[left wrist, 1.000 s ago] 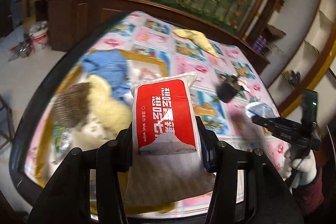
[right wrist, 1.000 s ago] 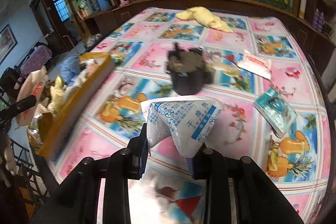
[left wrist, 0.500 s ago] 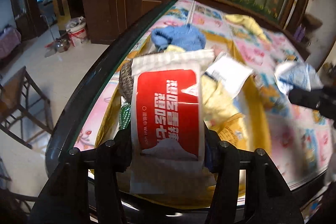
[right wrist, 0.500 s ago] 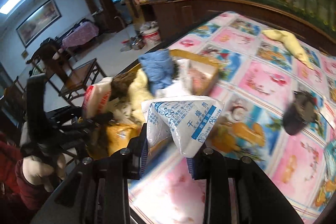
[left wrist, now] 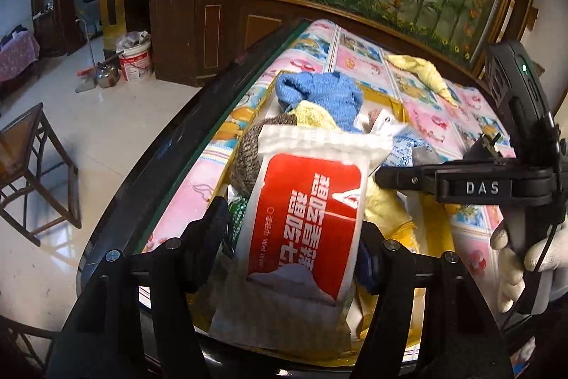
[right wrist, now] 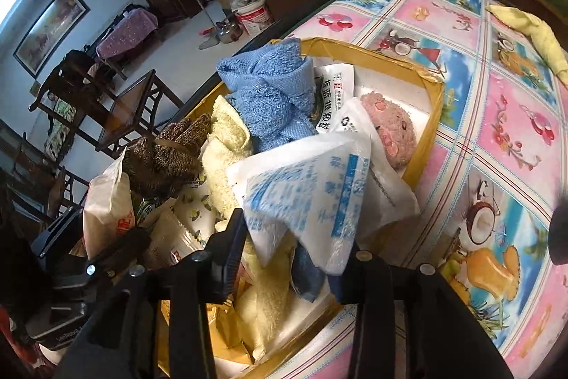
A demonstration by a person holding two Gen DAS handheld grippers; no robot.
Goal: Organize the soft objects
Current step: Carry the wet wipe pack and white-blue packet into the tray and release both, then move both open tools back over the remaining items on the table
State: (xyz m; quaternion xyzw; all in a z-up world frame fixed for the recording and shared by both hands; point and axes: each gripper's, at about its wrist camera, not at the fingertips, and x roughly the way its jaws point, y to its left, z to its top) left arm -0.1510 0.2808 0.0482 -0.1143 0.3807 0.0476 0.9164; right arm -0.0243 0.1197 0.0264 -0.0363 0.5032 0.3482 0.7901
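Observation:
A yellow cardboard box (right wrist: pixel 429 116) at the table's edge holds a blue towel (right wrist: pixel 269 95), a pale yellow towel (right wrist: pixel 227 137), a brown knitted piece (right wrist: pixel 167 151), a pink round pad (right wrist: pixel 390 126) and several packets. My left gripper (left wrist: pixel 289 244) hangs over the box's near end, jaws opening. The red-and-white wet wipe pack (left wrist: pixel 305 219) tilts between them, with a gap at the left pad. My right gripper (right wrist: pixel 289 265) is over the box too, jaws opening. A blurred white-and-blue bag (right wrist: pixel 312 194) slips between its fingers. Both grippers appear in each other's view.
A yellow cloth (right wrist: pixel 532 34) lies on the fruit-print tablecloth (right wrist: pixel 514 130) behind the box. A dark object (right wrist: pixel 559 233) sits at the right edge. A white-gloved hand (left wrist: pixel 511 258) holds the right gripper. The black table rim (left wrist: pixel 170 166) drops to floor with wooden chairs (left wrist: pixel 32 173).
Both grippers came from over the open table to above the box, the right one travelling farthest. Both jaws widened; the wet wipe pack tilted and the white-and-blue bag sagged out of its grip.

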